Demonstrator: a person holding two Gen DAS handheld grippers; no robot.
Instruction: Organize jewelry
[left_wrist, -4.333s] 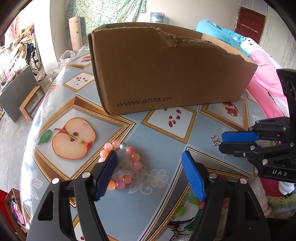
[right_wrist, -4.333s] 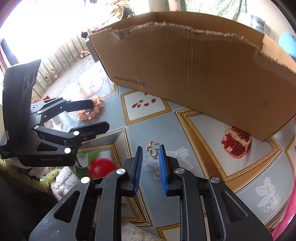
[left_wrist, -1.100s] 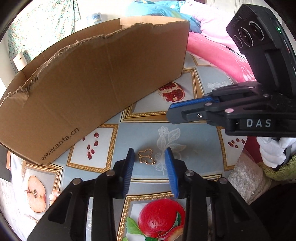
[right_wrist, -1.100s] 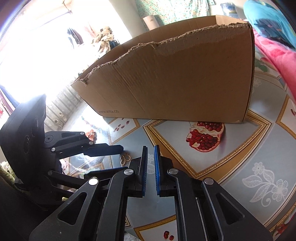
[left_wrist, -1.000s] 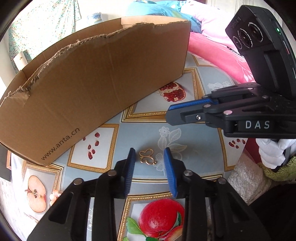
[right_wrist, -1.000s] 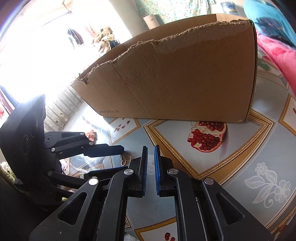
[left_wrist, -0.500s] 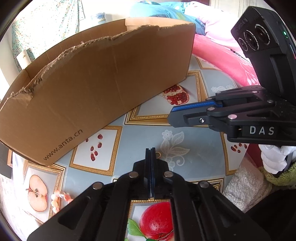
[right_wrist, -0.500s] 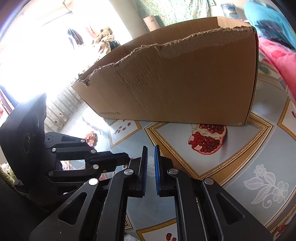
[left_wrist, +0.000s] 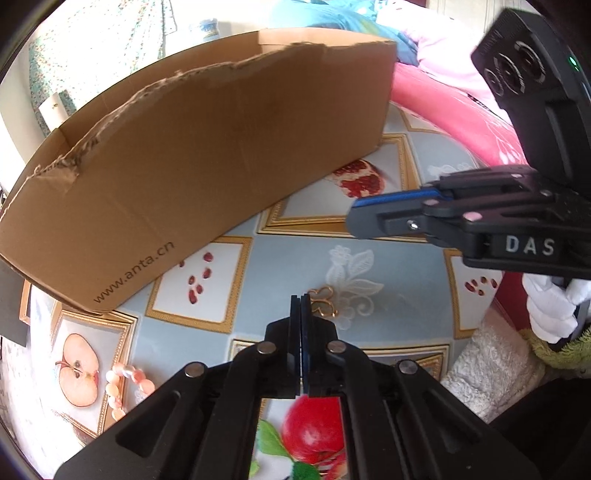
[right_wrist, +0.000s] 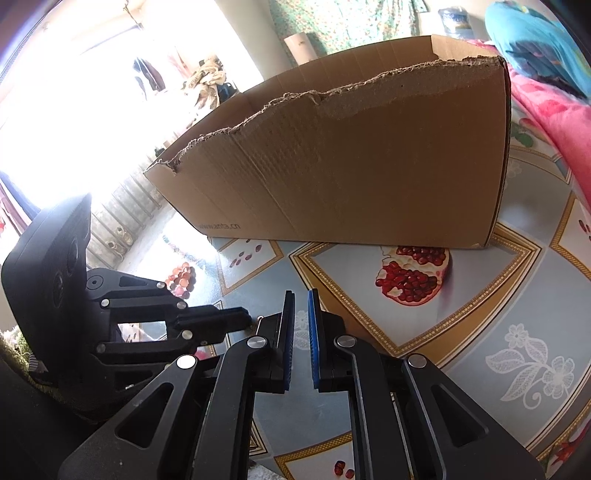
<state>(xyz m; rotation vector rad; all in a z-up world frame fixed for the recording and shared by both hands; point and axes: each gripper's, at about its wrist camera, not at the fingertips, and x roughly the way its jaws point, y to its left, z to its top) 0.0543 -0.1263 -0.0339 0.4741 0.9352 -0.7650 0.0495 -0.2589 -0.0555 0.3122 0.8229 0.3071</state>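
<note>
A small gold butterfly charm lies on the fruit-print tablecloth. My left gripper is shut at the charm's left edge. Most of the charm sticks out to the right of the tips. In the right wrist view the left gripper shows a bit of gold wire at its tip. My right gripper hovers over the table with its blue pads a narrow slit apart and nothing between them. In the left wrist view the right gripper hangs to the right of the charm and beyond it. A pink bead bracelet lies at the left near the apple print.
A large torn cardboard box stands across the back of the table. Pink bedding lies past the table's right edge. A white fluffy cloth and a white-gloved hand are at the right.
The left jaws stood apart around the charm a second ago and have since shut. The charm now shows just right of the tips. The right gripper has kept still.
</note>
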